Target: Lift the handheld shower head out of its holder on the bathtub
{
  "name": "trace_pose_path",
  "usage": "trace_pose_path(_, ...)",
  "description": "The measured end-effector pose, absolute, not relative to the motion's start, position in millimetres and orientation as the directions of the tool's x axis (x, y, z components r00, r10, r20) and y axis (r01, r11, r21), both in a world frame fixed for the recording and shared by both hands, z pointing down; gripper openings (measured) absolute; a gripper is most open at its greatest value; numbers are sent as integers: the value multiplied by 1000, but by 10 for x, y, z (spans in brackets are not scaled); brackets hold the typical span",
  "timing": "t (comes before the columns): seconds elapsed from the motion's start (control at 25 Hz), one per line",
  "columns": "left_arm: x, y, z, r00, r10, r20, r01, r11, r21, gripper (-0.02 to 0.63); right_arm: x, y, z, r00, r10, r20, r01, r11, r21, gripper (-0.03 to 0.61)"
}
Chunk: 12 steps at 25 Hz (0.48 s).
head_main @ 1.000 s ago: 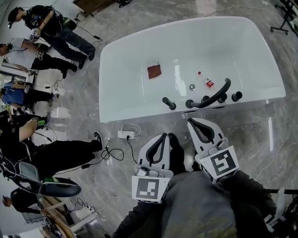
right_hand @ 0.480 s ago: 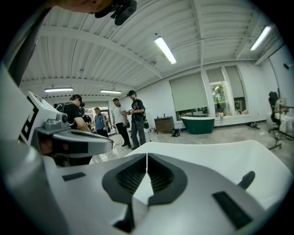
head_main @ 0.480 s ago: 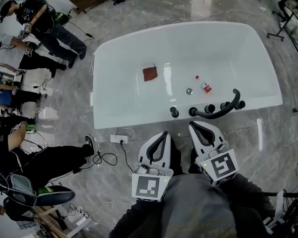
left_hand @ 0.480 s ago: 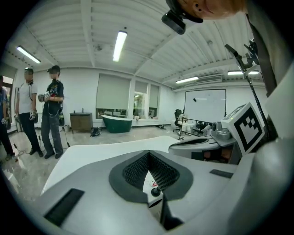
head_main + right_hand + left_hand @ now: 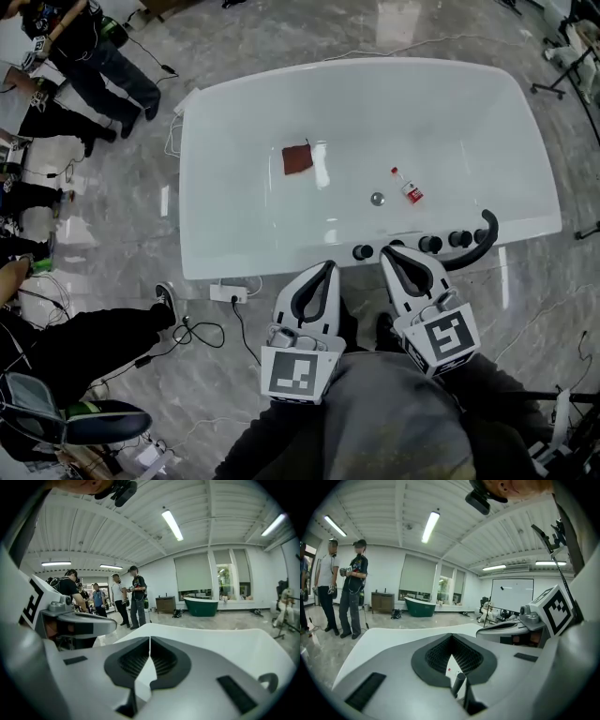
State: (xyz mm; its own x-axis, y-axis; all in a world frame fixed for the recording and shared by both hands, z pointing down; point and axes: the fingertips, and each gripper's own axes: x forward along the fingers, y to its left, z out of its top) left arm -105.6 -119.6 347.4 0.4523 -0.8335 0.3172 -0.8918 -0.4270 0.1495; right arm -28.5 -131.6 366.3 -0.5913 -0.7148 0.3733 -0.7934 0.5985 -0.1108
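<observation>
The white bathtub (image 5: 225, 169) fills the upper half of the head view. On its near rim stand black knobs (image 5: 362, 251) and the black curved handheld shower head (image 5: 480, 242), whose left end is hidden behind my right gripper. My left gripper (image 5: 328, 267) is shut and empty, its tip at the rim just left of the first knob. My right gripper (image 5: 387, 251) is also shut and empty, over the rim among the knobs and left of the shower head. In the left gripper view, one black knob (image 5: 457, 683) shows below the closed tips (image 5: 451, 635).
Inside the tub lie a brown cloth (image 5: 297, 159), a small bottle with a red cap (image 5: 409, 188) and the drain (image 5: 377, 198). A power strip and cables (image 5: 229, 293) lie on the marble floor. People stand at the left (image 5: 94, 56). A chair (image 5: 84, 417) is at the lower left.
The tub has come nearer and slid down the head view. Both grippers, which were over the floor short of it, now reach its near rim. Both stay shut.
</observation>
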Motion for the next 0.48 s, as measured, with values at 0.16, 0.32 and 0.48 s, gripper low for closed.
trace_pose_path(0.16,-1080,-1434,3403,485,-821,301,-874,-456,165,2,-284,-1509,3492,-555,-748,363,-819,567,-84,6)
trace_pose_path(0.32,-965,-1610,3379,507,-804,309,-861,-483,156,2,-90,-1663,3476,-517,-773,369,-847,524,-90,6)
trace_pose_path(0.48,-829,-1750,3397,491,-806,331,-869,-477,128,2,3,-1820,3544,-542,-758,362,-833,541,-114,6)
